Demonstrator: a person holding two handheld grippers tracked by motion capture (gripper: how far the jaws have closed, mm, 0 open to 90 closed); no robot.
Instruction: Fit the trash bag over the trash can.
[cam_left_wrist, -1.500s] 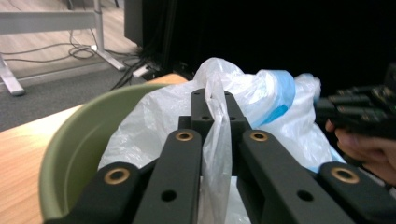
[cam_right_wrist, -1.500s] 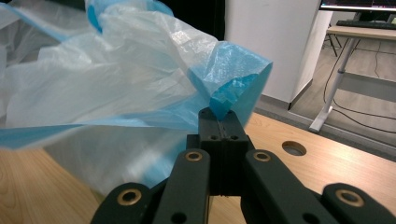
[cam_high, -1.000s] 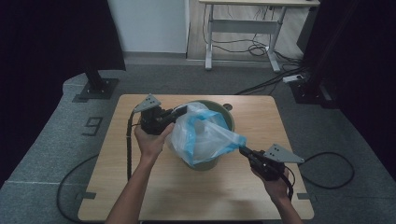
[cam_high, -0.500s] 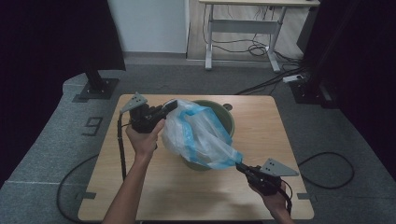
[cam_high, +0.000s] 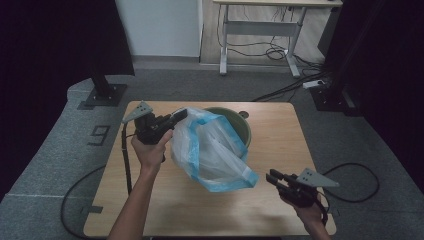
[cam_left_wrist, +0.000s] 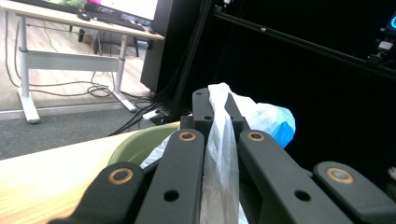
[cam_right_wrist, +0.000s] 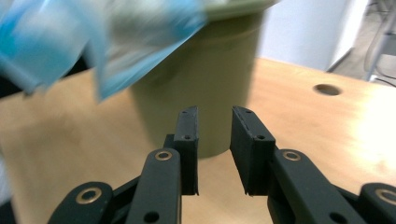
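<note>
Film of the bag (cam_left_wrist: 219, 154) is pinched flat between the shut jaws of the left gripper (cam_high: 176, 116), which holds one edge of the bag's mouth up beside the bin (cam_high: 235, 125); that keeps the bag hanging where it can be spread, I judge, as a liner over the rim. The right gripper (cam_high: 274, 177) sits low near the table's (cam_high: 280, 130) front right, its jaws just opened part way with nothing between them, as its own view shows; the bag's blue hem (cam_high: 235, 184) droops free just beside it, so that side has been let go. The bag lies half over the bin, half trailing on the table. No brand or label can be read; a "9" (cam_high: 100, 135) is marked on the floor to the left.
</note>
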